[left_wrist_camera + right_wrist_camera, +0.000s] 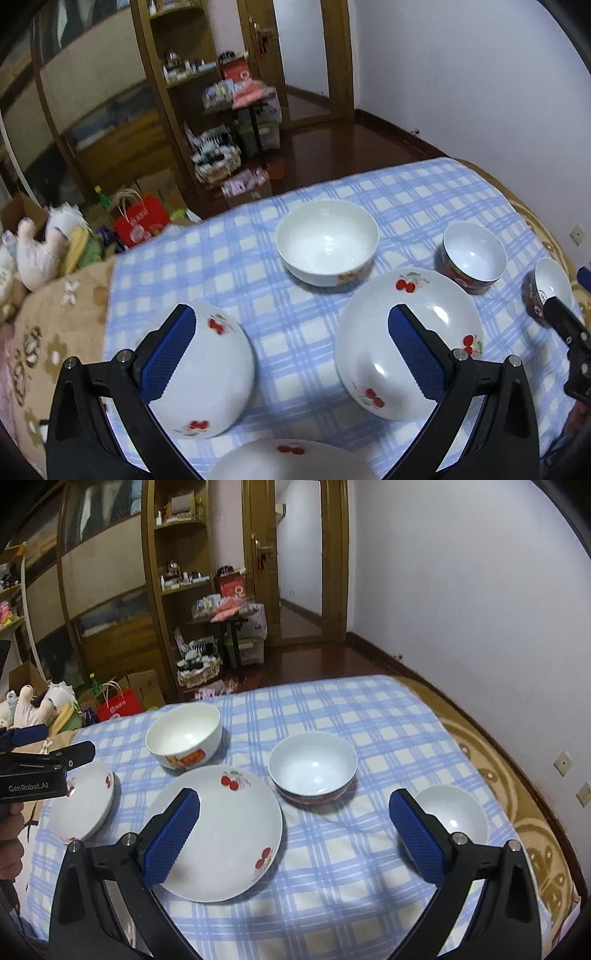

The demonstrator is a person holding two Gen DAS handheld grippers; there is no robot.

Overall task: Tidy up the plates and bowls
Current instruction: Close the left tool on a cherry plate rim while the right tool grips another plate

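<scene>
In the left wrist view my left gripper (291, 350) is open above a blue-checked cloth (295, 321). Its left pad overlaps a small cherry plate (214, 376) and its right pad a large cherry plate (369, 332). A third cherry plate (291, 461) shows at the bottom edge. Behind them stand a large white bowl (328, 242), a red-patterned bowl (472, 256) and a small bowl (550, 284). In the right wrist view my right gripper (295, 834) is open, with the large cherry plate (229, 830) under its left pad and the small bowl (458, 812) behind its right pad. Neither gripper holds anything.
The left gripper (62, 742), held by a hand (11, 834), hovers over the small plate (85, 805). The white bowl (184, 738) and the red-patterned bowl (314, 771) stand mid-cloth. Stuffed toys (33, 251), a red bag (142, 218) and shelves (192, 74) lie beyond the cloth's far edge.
</scene>
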